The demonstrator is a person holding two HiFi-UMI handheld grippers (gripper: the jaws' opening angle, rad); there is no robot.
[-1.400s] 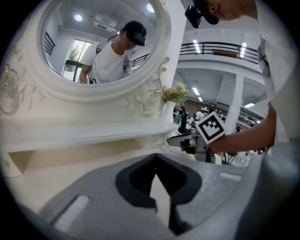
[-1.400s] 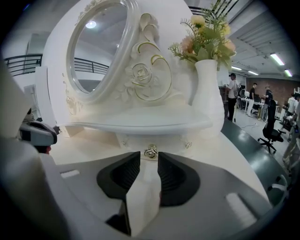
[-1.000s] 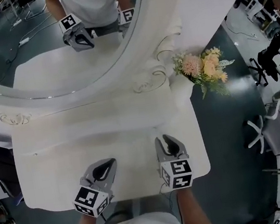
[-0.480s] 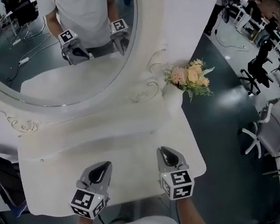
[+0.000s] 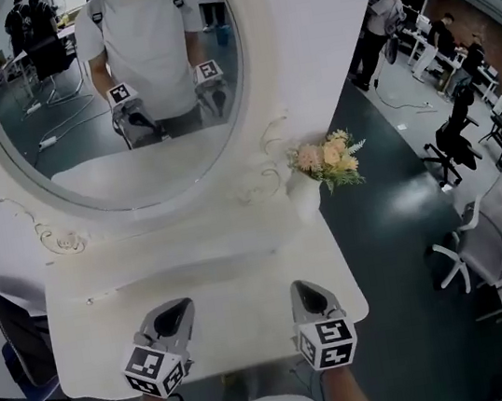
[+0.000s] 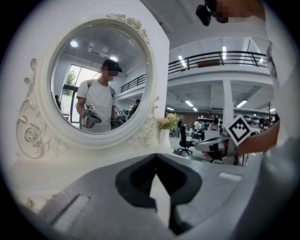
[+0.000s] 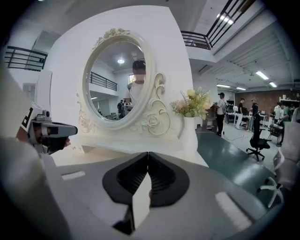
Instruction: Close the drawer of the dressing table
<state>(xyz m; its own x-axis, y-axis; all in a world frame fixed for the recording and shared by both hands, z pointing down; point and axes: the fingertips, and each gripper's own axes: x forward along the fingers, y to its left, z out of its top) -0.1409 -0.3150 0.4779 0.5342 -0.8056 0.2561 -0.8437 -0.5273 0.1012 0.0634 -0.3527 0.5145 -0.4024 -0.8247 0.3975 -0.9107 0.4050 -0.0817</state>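
Note:
The white dressing table (image 5: 234, 273) stands below me, its oval mirror (image 5: 5, 201) behind it. No drawer shows in any view; the front below the top is hidden. My left gripper (image 5: 175, 307) hovers over the top's front edge at the left, jaws shut and empty, as the left gripper view (image 6: 155, 157) also shows. Over the front edge at the right, my right gripper (image 5: 305, 288) has just been closing; its jaws now meet with nothing between them (image 7: 148, 154). The mirror reflects both grippers.
A white vase (image 5: 305, 197) with pale flowers (image 5: 325, 159) stands at the table's back right corner. White office chairs (image 5: 483, 234) sit on the dark floor to the right, a dark chair (image 5: 24, 349) to the left. People (image 5: 374, 24) stand far off.
Both grippers have risen and drawn back toward the table's front edge. The head view has tipped up, so more of the mirror and the person's reflection shows.

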